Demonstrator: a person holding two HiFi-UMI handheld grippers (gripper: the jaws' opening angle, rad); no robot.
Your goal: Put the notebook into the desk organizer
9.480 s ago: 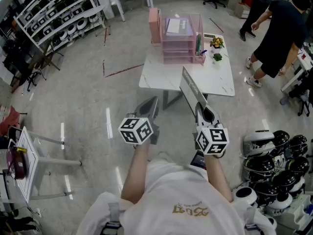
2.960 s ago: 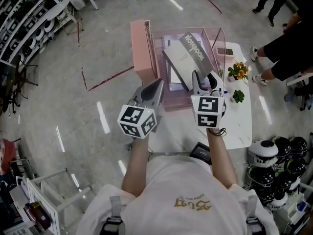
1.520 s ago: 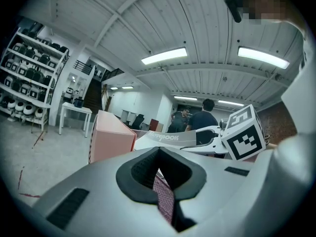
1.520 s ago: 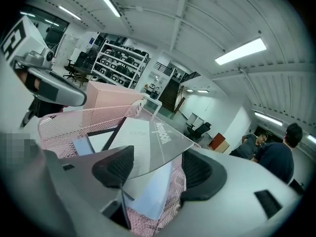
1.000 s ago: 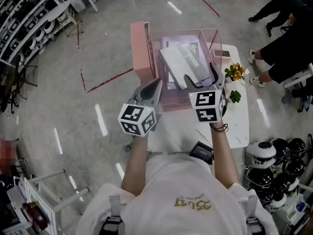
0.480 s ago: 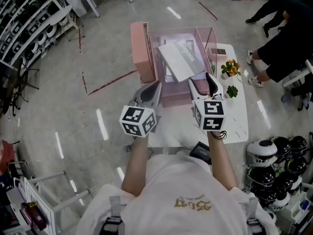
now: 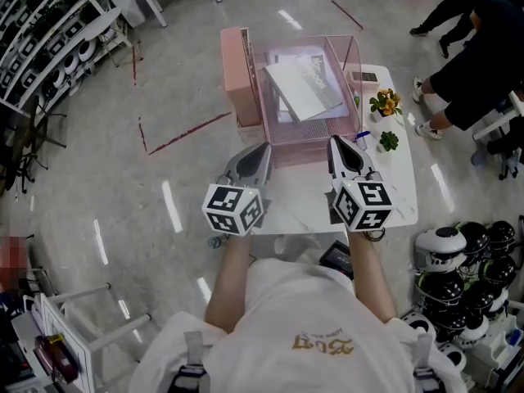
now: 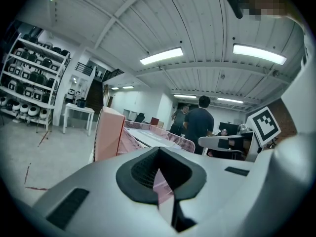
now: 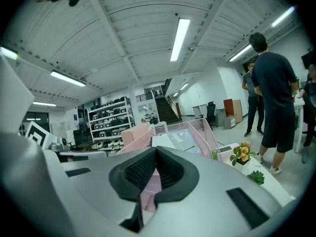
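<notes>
At the far left stood shelves (image 7: 49, 19) of helmets. A pink box (image 7: 240, 76) stood upright on the white surface (image 7: 397, 191), touching the organizer's left side. My left tool (image 7: 262, 152) hung just short of the organizer (image 7: 352, 60), its jaws pressed together with nothing between them. The notebook (image 7: 301, 87) lay in the organizer's top tray, turned askew, apart from both tools. My right tool (image 7: 338, 148) hovered near the organizer's front right corner, jaws closed and empty. Right of the organizer, two small plants (image 7: 383, 102) sat on the surface. A person (image 7: 479, 64) in dark clothes stood beyond its right edge, and more helmets (image 7: 458, 260) were piled on the floor at lower right.
</notes>
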